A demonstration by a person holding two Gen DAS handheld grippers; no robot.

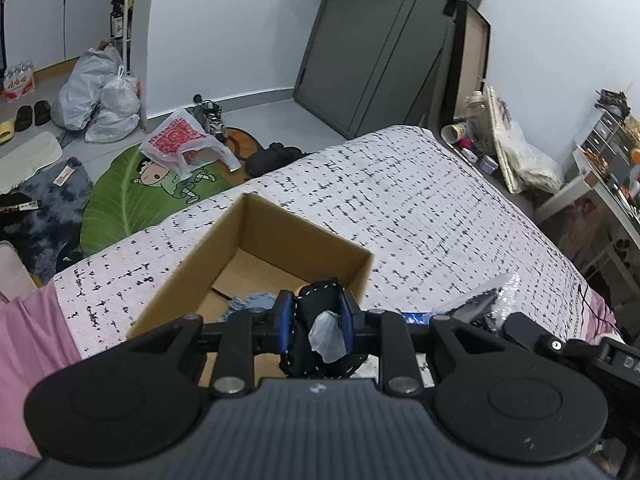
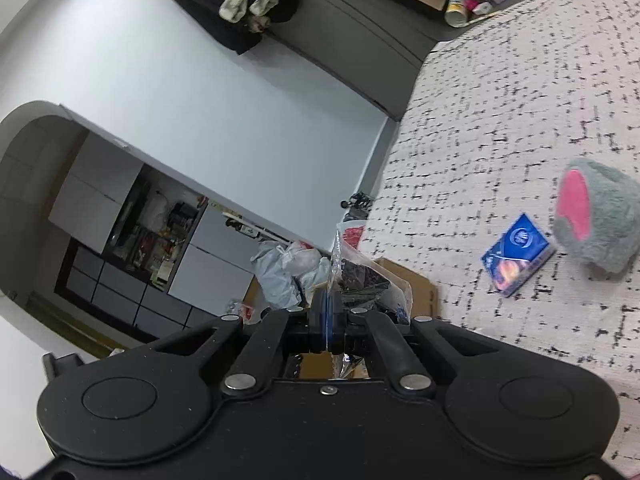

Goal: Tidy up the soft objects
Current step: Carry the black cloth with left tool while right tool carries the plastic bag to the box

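My left gripper [image 1: 317, 320] is shut on a black cloth item with white stitching and a white tag [image 1: 320, 308], held over the near part of an open cardboard box [image 1: 296, 236] on the bed. A blue fabric piece [image 1: 250, 302] lies inside the box. My right gripper [image 2: 327, 314] is shut on the edge of a clear plastic bag holding dark items [image 2: 360, 276], above the box corner [image 2: 416, 280]. That bag also shows in the left wrist view [image 1: 488, 296]. A blue tissue pack [image 2: 518, 254] and a grey plush with a pink patch [image 2: 596, 220] lie on the bed.
The bed has a white cover with black dashes [image 1: 420, 200]. On the floor to the left are a green leaf mat [image 1: 132, 196], plastic bags [image 1: 96, 92] and shoes. A grey door [image 1: 372, 40] stands behind; a cluttered desk [image 1: 608, 168] is at the right.
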